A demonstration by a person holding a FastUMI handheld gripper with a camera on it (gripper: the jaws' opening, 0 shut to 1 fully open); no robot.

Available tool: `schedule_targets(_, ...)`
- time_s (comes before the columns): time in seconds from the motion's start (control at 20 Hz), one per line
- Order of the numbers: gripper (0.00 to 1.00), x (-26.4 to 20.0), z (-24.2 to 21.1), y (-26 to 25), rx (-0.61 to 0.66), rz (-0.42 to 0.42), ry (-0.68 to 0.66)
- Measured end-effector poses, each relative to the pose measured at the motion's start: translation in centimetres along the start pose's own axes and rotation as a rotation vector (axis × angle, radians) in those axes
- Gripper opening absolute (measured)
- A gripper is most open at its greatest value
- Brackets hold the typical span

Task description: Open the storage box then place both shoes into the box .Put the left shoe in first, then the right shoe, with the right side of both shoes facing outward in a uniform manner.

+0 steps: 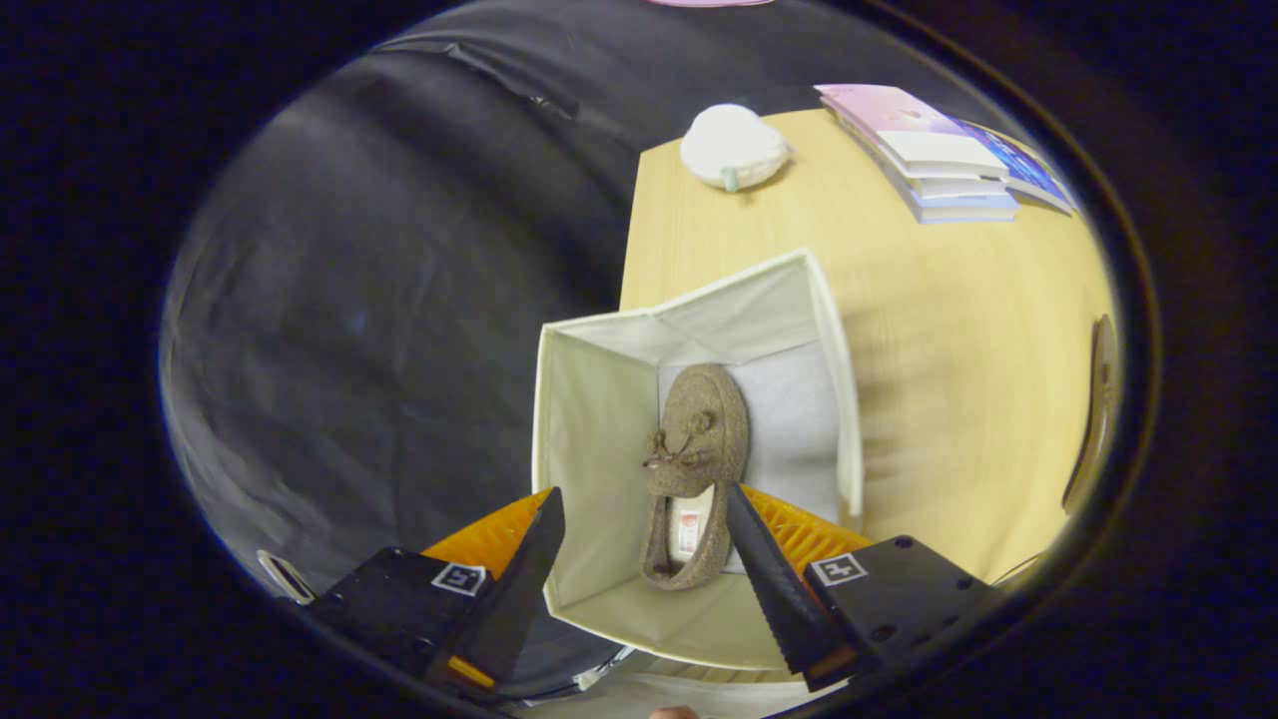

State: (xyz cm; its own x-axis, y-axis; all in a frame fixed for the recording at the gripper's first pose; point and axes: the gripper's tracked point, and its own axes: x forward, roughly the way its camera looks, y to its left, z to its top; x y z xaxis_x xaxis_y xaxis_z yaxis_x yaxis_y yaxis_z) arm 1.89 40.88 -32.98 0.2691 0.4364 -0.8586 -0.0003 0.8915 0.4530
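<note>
Brown shoe (696, 469) lengthwise in box (589, 419), toe away; fingers (644, 509) apart.

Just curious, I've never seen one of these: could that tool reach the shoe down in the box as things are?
Probably yes. The box is open on top, and the tool hangs over it with its fingers spread, the shoe lying between them, nothing covering it.

white cap (734, 146) on wooden table (939, 330), stacked books (944, 160) near it
</note>
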Motion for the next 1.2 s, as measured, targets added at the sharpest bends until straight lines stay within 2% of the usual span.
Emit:
schedule_targets(0.15, 1.00, -3.1, 1.6, -1.8, 0.000, 0.009, -0.053)
schedule_targets(0.25, 1.00, -5.2, 2.6, -4.4, -0.004, -0.019, -0.089)
schedule_targets(0.6, 1.00, -12.6, 4.5, -17.0, 0.028, -0.202, -0.162)
schedule_targets(0.8, 1.00, -15.1, 4.5, -24.8, 0.056, -0.303, -0.161)
schedule_targets(1.1, 1.00, -17.7, 4.3, -34.3, 0.109, -0.395, -0.140)
schedule_targets(1.2, 1.00, -18.1, 3.9, -36.7, 0.146, -0.400, -0.127)
